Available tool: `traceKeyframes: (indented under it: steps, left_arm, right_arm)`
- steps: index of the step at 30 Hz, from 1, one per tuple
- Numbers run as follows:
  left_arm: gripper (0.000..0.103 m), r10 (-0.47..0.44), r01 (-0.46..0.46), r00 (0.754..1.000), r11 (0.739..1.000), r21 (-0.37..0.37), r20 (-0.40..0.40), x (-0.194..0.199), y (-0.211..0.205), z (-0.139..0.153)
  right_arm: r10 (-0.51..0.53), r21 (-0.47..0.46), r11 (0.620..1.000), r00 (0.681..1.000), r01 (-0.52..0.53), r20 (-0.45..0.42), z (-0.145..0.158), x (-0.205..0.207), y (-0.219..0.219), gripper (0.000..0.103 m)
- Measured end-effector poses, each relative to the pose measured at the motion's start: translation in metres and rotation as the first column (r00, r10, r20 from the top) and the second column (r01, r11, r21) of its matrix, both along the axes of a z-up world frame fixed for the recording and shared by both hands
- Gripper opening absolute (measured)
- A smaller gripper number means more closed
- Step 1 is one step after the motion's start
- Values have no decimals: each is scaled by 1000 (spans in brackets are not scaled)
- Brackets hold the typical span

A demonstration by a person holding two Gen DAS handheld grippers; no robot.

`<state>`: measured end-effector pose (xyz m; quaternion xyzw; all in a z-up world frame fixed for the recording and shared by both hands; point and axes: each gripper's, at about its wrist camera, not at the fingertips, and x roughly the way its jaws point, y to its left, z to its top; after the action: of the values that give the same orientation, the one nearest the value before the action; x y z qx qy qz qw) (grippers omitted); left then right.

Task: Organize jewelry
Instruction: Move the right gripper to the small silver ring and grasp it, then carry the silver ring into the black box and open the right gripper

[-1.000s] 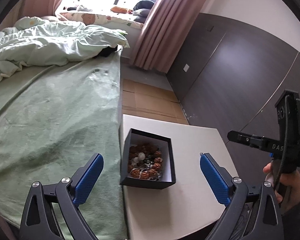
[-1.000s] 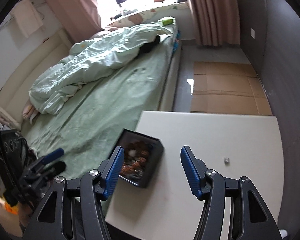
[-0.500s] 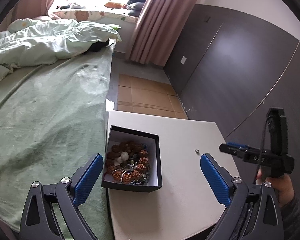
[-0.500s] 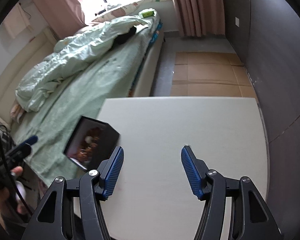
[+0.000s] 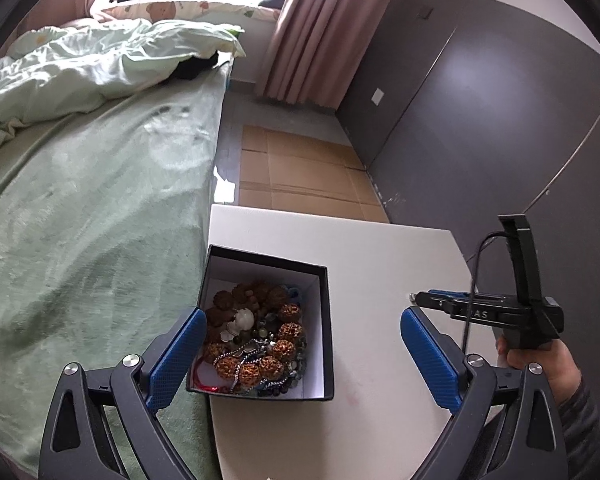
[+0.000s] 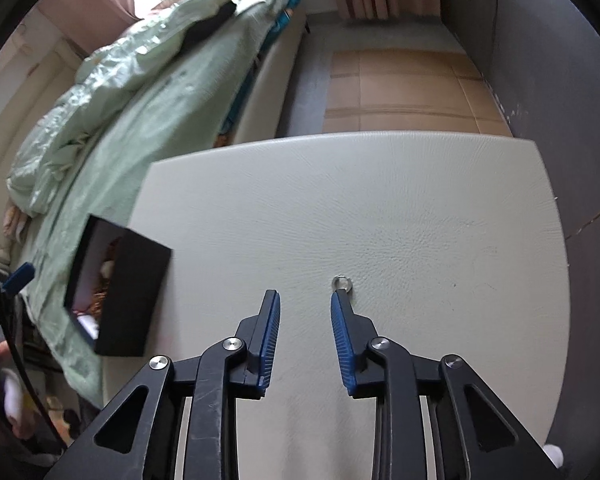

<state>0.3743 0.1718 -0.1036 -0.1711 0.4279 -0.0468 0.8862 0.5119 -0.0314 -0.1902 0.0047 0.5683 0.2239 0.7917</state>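
A black open box [image 5: 324, 320] with a white lining holds brown bead bracelets and chains [image 5: 256, 340]; it stands at the white table's left edge next to the bed. My left gripper [image 5: 302, 316] hangs open above the box, its fingers wide on either side. A small silver ring [image 6: 341, 281] lies alone on the table. My right gripper [image 6: 305, 295] points steeply down just over the table and its jaws are closing with nothing between them. The ring lies just past its right fingertip [image 6: 337, 300]. The same box [image 6: 132, 292] shows to the left there.
The white table [image 6: 380, 200] stands between a bed with a green cover [image 5: 80, 220] on the left and a dark wall [image 5: 480, 120] on the right. Cardboard sheets [image 5: 300, 168] cover the floor beyond it. A person's hand [image 5: 540, 364] holds the right gripper.
The right gripper has come down close to the table and its jaws have narrowed; the ring now sits at its right fingertip. The left gripper has moved nearer over the box.
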Motion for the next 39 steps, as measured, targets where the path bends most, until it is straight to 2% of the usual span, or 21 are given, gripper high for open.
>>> traceKeyframes:
  steps: [10,13,15,16,19,23,30,39]
  left_arm:
    - [98,-4,4,1000,1000,-18,-5,12,5,-11]
    - [98,-6,6,1000,1000,-22,-7,14,5,-13]
    - [98,-12,12,1000,1000,-26,-5,15,5,-14]
    - [98,-15,15,1000,1000,-24,-6,15,5,-15]
    - [98,-13,13,1000,1000,-23,-8,14,7,-18]
    - [98,-26,26,999,1000,-12,-32,17,4,-21]
    - [98,-32,31,999,999,-7,-28,9,5,-17]
    - [98,-3,3,1000,1000,-16,-3,-6,12,-3]
  right_arm:
    - [-18,-125,992,1000,17,-11,-18,17,8,28]
    - [-19,-157,987,1000,20,10,-19,15,12,27]
    - [-23,-211,977,999,29,30,-19,12,17,16]
    - [-23,-252,967,999,35,50,-19,9,21,15]
    - [-25,-288,957,996,48,82,-19,3,26,15]
    - [-64,-250,964,993,87,98,-18,-2,19,14]
    - [-105,-147,982,989,119,103,-7,-20,7,14]
    - [-89,-61,993,982,100,165,40,-35,7,14]
